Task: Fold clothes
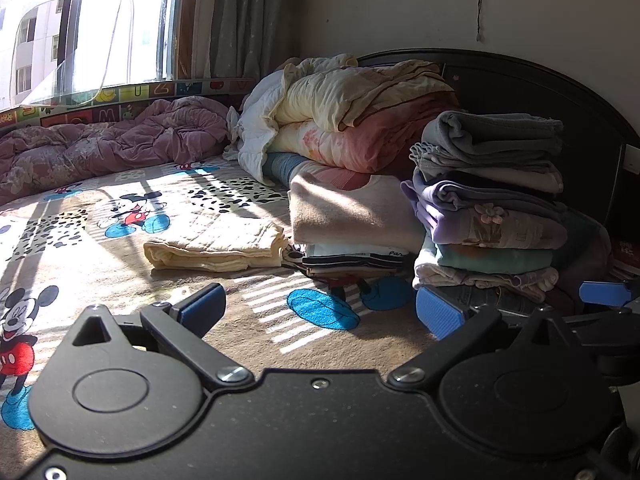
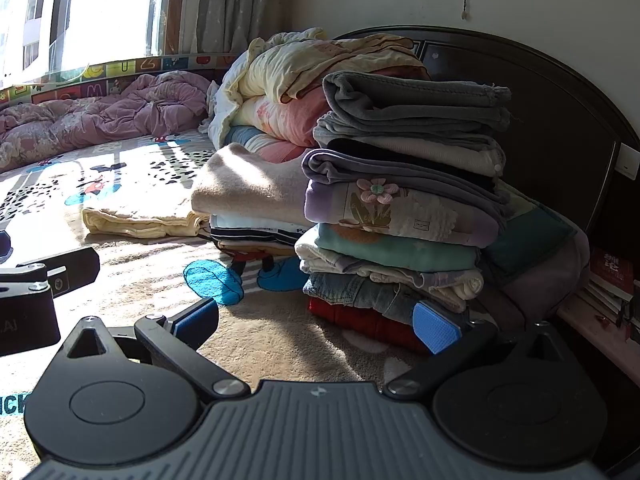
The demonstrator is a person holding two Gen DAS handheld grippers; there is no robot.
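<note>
You are looking across a bed [image 1: 120,280] covered with a cartoon-mouse sheet, sun striping it from the window [image 1: 80,32] at the far left. Behind it stands a dark curved headboard [image 2: 560,128], and against that a heap of rolled quilts [image 1: 352,120] in cream and pink, with a crumpled mauve duvet [image 1: 120,144] lying along the window side. The clothes you are folding sit in front of the quilts: the tall stack of folded clothes [image 2: 404,200] rises at the right, grey on top, a lilac top with a flower patch in the middle, teal, denim and red at the bottom. Just beside it on its left is a lower stack [image 1: 352,232] topped by a beige sweater over striped pieces, and left of that a flat folded cream garment [image 1: 216,250] lies alone on the sheet. Your left claw [image 1: 320,308] hangs low over the sheet, spread wide and holding nothing, its blue pads aimed at the gap before the stacks. Your right claw [image 2: 316,322] is likewise spread wide and empty, its right pad [image 2: 436,328] near the denim and red layers; whether it touches them, you cannot tell.
</note>
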